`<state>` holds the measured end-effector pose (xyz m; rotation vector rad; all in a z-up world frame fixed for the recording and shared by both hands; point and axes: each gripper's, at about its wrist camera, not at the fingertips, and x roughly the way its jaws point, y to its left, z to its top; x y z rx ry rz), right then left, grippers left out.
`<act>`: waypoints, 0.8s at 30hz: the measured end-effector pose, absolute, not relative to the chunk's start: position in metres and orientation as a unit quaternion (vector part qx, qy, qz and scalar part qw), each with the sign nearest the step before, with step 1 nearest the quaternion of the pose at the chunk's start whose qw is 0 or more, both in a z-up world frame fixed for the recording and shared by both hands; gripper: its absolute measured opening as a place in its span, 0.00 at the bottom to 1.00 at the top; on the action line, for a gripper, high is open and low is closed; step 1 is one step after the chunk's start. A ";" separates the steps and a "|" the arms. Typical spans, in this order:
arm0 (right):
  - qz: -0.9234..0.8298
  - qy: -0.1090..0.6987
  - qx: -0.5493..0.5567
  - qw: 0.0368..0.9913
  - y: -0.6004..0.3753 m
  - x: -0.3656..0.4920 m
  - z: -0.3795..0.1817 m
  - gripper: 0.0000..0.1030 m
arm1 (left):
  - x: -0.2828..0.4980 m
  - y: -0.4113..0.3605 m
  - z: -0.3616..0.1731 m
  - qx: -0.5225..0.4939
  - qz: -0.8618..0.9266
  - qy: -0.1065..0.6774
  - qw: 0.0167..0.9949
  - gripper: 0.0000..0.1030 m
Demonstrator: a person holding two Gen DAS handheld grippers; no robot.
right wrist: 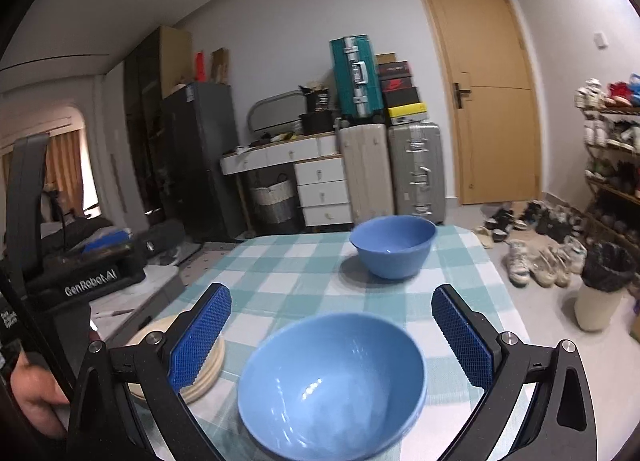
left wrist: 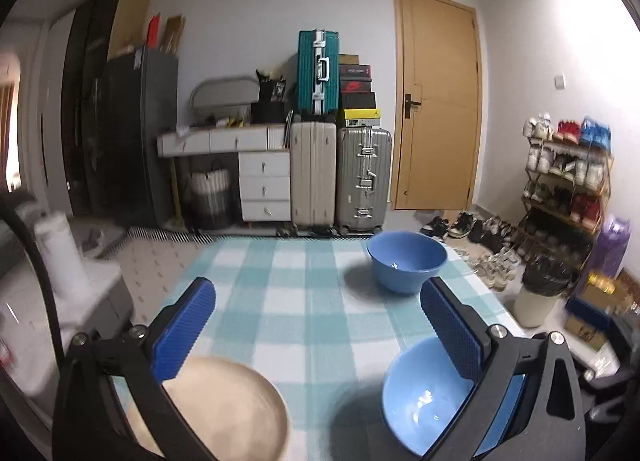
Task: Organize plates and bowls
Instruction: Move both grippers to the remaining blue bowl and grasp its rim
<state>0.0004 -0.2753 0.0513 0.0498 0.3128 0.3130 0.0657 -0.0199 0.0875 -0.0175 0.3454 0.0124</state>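
So there are two blue bowls on the desk (right wrist: 280, 261), which has a teal-and-white checked cloth over it. The near bowl (right wrist: 332, 385) looks like smooth glossy plastic, round and deep, with light spots shining off the inside; it sits upright right in front of the right claw (right wrist: 332, 337). The far bowl (right wrist: 394, 247) is the same colour and shape, standing well apart near the far edge. On the left side there's a beige plate stack (right wrist: 204, 369), matte and wood-like with ridged rims. The left claw (left wrist: 320, 329) hovers between the plate stack (left wrist: 224, 409) and the near bowl (left wrist: 424, 393). Both claws have their blue textured pads spread wide apart, gripping nothing.
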 end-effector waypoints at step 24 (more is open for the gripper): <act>0.152 0.374 0.239 0.883 -0.406 0.301 0.070 0.98 | 0.363 -0.062 0.060 0.016 -0.001 0.481 0.877 1.00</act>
